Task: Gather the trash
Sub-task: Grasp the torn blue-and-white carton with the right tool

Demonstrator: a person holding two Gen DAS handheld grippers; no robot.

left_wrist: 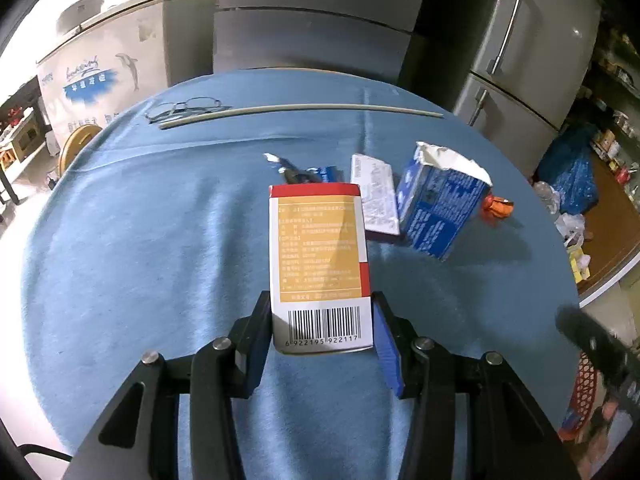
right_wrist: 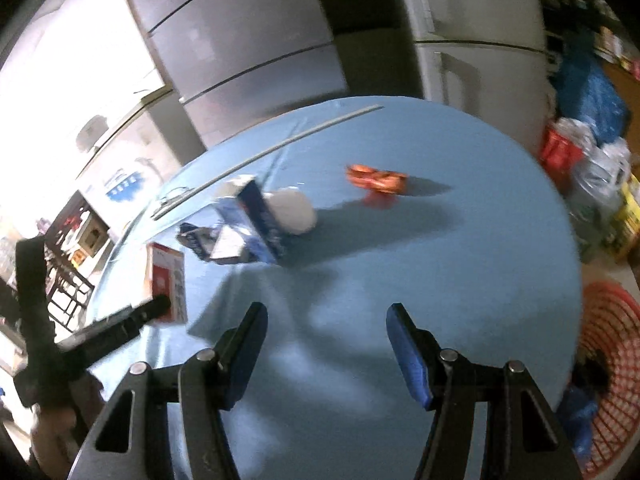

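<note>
My right wrist view is smeared: the blue carton [right_wrist: 260,220] and orange wrapper [right_wrist: 376,178] show no readable print. The red basket [right_wrist: 612,364] runs off the frame edge. On the left, the box's [left_wrist: 320,256] small text is illegible to me
</note>
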